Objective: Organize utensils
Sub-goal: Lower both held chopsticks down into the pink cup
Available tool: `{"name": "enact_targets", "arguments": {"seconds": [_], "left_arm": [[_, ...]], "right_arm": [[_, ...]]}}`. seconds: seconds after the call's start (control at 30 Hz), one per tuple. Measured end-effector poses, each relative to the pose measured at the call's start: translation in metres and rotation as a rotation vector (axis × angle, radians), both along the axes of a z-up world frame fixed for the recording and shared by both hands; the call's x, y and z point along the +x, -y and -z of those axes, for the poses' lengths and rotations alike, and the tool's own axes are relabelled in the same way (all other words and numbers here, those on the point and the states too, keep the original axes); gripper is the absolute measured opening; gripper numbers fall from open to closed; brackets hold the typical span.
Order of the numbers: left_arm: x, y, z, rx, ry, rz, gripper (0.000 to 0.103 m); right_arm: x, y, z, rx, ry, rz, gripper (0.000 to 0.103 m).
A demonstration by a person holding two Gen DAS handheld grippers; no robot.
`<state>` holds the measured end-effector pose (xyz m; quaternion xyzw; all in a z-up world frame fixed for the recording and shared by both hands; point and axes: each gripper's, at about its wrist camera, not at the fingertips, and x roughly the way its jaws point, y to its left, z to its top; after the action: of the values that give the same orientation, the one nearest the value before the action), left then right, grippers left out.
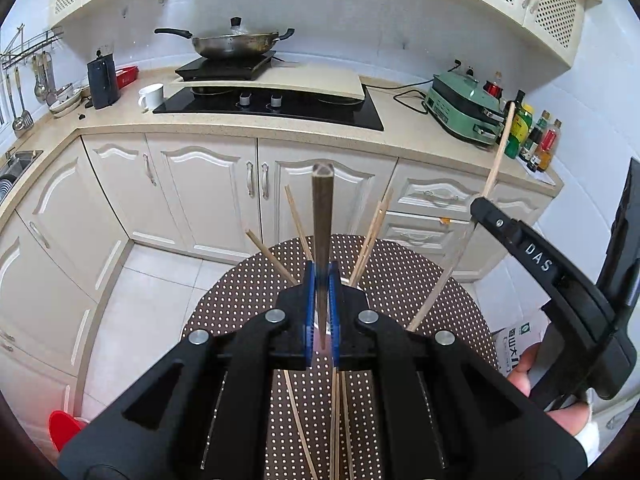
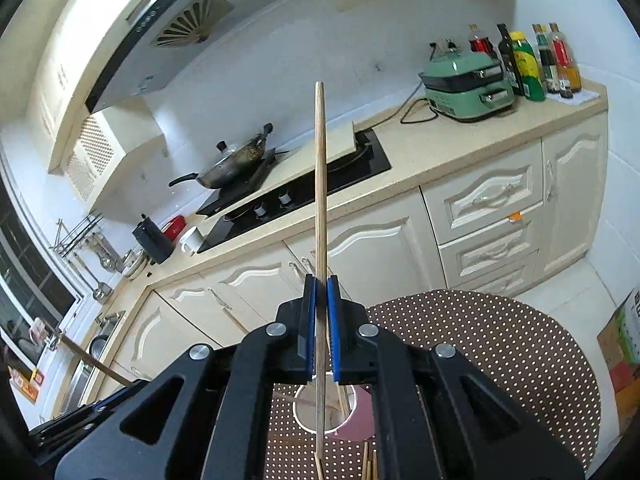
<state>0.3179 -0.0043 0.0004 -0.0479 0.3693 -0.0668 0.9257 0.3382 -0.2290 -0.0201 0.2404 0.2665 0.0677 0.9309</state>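
both tools loaded, cup directly below the sticks

the left tool (image 1: 321,304), a black two-finger unit with blue pads, is clenched on a dark, tapered chopstick (image 1: 322,216) whose long axis runs straight out along the fingers, blunt end away. the right tool (image 2: 321,330), of the same build, is clenched on a pale round wooden chopstick (image 2: 320,208), axis likewise in line with its fingers, lower end hanging over the mouth of the white-rimmed pink cup (image 2: 360,426). the cup stands on the round bench with a brown dotted cover (image 2: 500,360). it lies below and just behind the right tool's pads, and sits partly hidden under the left tool with several pale chopsticks (image 1: 370,236) fanning out of it. judgement: the right stick is the better aligned for lowering; loose sticks (image 1: 298,428) lie on the bench.
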Motion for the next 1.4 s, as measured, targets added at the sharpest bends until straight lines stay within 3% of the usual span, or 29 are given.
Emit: {"name": "enact_targets", "arguments": {"seconds": [0.53,0.83,1.17,1.4], "left_arm": [[0.037,-0.003,-0.002,-0.035,-0.022,0.006,0.006],[0.046,-0.006,-0.008,-0.057,-0.017,0.017,0.006],[0.067,-0.003,0.032,-0.050,-0.127,0.008,0.007],[0.078,-0.006,0.047,-0.059,-0.135,-0.010,0.007]], "right_arm": [[0.044,-0.017,0.041,-0.059,-0.112,-0.015,0.005],[0.051,-0.019,0.042,-0.071,-0.141,-0.062,0.005],[0.061,-0.024,0.062,-0.090,-0.239,-0.118,0.005],[0.069,-0.033,0.081,-0.097,-0.303,-0.149,0.005]]}}
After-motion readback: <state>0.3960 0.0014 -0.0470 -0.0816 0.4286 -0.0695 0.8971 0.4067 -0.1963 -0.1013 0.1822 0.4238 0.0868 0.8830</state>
